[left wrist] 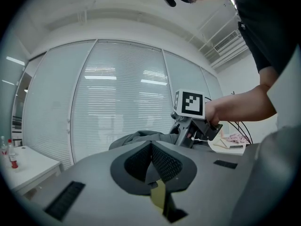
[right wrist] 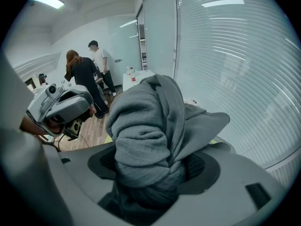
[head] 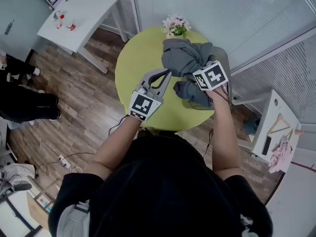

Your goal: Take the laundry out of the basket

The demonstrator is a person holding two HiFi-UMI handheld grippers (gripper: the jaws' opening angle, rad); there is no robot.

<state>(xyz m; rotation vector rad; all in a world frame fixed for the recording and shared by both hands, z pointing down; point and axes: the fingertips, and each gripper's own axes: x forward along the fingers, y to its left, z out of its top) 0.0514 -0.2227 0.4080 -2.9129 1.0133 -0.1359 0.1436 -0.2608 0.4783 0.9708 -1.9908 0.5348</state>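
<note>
1. The only print in view is a square black-and-white marker on each gripper's cube, a pattern and not letters.
2. There are two grippers. The left gripper (left wrist: 151, 147) has its jaws brought together at the tips, with nothing between the pads. It hangs over the near left part of the round yellow-green table (head: 140, 58).
3. The right gripper (right wrist: 153, 171) is clamped on a thick bunch of the gray garment (right wrist: 146, 126). The cloth fills the gap between its pads and rises up in front of its camera.
4. The gray garment lies in a heap on the far right part of the table, just in front of one bunch of pale flowers (head: 175, 26) at the table's far edge.
5. A darker gray-blue fold (head: 195, 93) shows below the heap, near the right hand. I cannot tell whether it is a second piece or part of the same one.
6. In the head view the right gripper's jaws are buried in the cloth, and what lies under the heap is hidden.
7. One white table (head: 84, 19) stands at the upper left. It carries a few small items that are too small to name.
8. Two people (right wrist: 87, 79) stand in the background of the right gripper view, partly cut off by the left gripper.
</note>
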